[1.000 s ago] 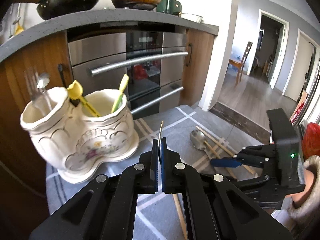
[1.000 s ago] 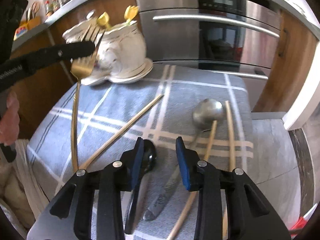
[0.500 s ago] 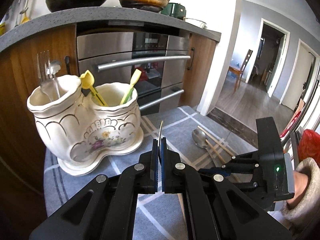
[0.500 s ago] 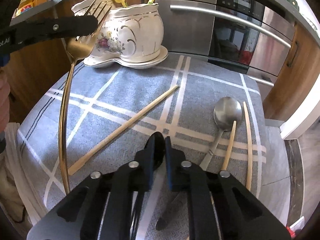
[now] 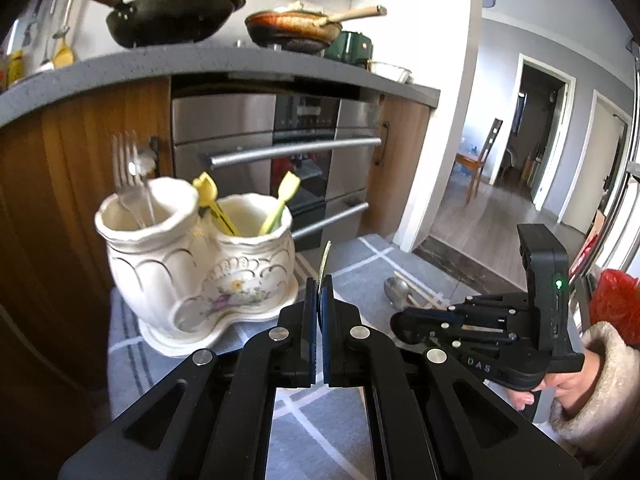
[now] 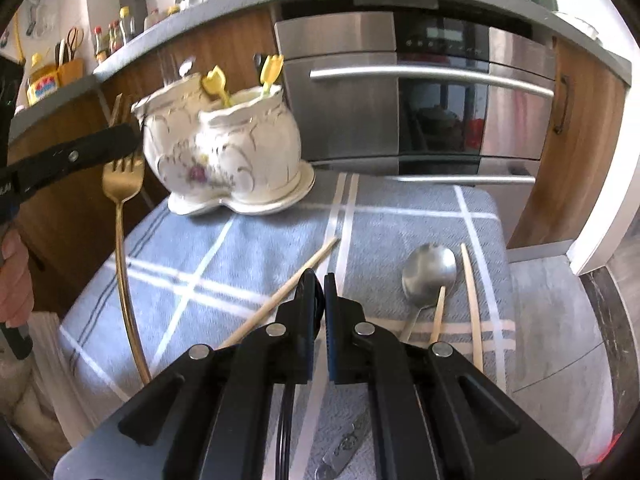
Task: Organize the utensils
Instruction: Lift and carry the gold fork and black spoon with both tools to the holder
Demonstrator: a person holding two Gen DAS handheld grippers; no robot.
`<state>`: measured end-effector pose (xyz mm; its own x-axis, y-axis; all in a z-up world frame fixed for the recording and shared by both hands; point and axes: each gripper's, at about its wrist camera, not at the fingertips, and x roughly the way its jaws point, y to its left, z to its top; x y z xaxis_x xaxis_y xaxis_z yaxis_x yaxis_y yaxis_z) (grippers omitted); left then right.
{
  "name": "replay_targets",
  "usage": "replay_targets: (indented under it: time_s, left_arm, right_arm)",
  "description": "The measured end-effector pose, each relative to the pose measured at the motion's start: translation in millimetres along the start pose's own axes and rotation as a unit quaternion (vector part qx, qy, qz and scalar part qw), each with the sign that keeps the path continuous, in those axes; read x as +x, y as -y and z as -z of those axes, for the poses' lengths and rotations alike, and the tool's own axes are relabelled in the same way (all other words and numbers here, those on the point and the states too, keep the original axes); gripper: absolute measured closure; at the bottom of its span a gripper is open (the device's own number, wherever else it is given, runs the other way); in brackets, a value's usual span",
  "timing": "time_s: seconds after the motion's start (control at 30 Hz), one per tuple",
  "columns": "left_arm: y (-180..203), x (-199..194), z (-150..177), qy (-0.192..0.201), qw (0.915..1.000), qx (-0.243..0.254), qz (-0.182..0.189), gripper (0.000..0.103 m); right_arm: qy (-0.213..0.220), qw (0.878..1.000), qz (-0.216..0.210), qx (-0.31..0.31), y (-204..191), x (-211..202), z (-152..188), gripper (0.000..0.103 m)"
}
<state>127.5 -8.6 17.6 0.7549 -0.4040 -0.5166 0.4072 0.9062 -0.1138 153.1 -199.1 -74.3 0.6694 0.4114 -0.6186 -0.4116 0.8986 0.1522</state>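
Left claw (image 5: 319, 300): clenched on a gold fork (image 6: 122, 184), gripped at the tines. In the right wrist view the fork hangs handle-down, held above the left edge of the table (image 6: 248, 248), just left of the ceramic holder (image 6: 224, 148) and apart from it.

Right claw (image 6: 319, 300): clenched on a black utensil (image 6: 285, 420); only a dark handle shows below the fingers, so its type cannot be determined.

Ceramic holder: white, two compartments, upright on its saucer at the table's far end. Left compartment holds a silver fork (image 5: 128, 172); right compartment holds two yellow utensils (image 5: 280, 204).

On the blue checked cloth: one chopstick (image 6: 280, 292) lies diagonally at centre; a silver spoon (image 6: 428, 272) lies to the right, with a second chopstick (image 6: 470, 304) just beside it and a shorter wooden stick (image 6: 438, 312) overlapping its handle. A knife (image 6: 344, 448) lies partly hidden beneath the right claw.
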Motion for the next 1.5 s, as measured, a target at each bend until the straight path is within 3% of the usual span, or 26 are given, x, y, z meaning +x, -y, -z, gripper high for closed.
replay_targets:
  time_s: [0.33, 0.67, 0.87, 1.07, 1.27, 1.5]
  left_arm:
    - [-24.5, -57.8, -25.8, 0.081, 0.9958, -0.002, -0.043, 0.100]
    - [-62.0, -89.5, -85.1, 0.143, 0.9831, 0.013, -0.114, 0.100]
    - [-85.7, -82.9, -115.9, 0.148, 0.9770, 0.016, -0.152, 0.100]
    - [-105.4, -89.9, -134.1, 0.171, 0.9710, 0.005, -0.167, 0.100]
    - [-124.0, -91.3, -147.7, 0.185, 0.9676, -0.019, -0.171, 0.100]
    - [-121.8, -71.6, -137.6, 0.173, 0.9672, -0.005, -0.186, 0.100]
  right_arm:
    - [0.093, 0.995, -0.004, 0.020, -9.2, -20.4, -16.3, 0.099]
    - [0.134, 0.991, -0.018, 0.017, -30.2, -8.2, -85.7, 0.099]
    - [0.174, 0.984, -0.048, 0.006, -51.4, 1.0, -142.0, 0.099]
    - [0.207, 0.976, -0.067, 0.013, -62.5, 11.6, -174.6, 0.099]
    - [0.212, 0.973, -0.077, 0.039, -61.8, 38.3, -186.6, 0.099]
    - [0.211, 0.974, -0.061, 0.051, -57.4, 65.4, -177.1, 0.099]
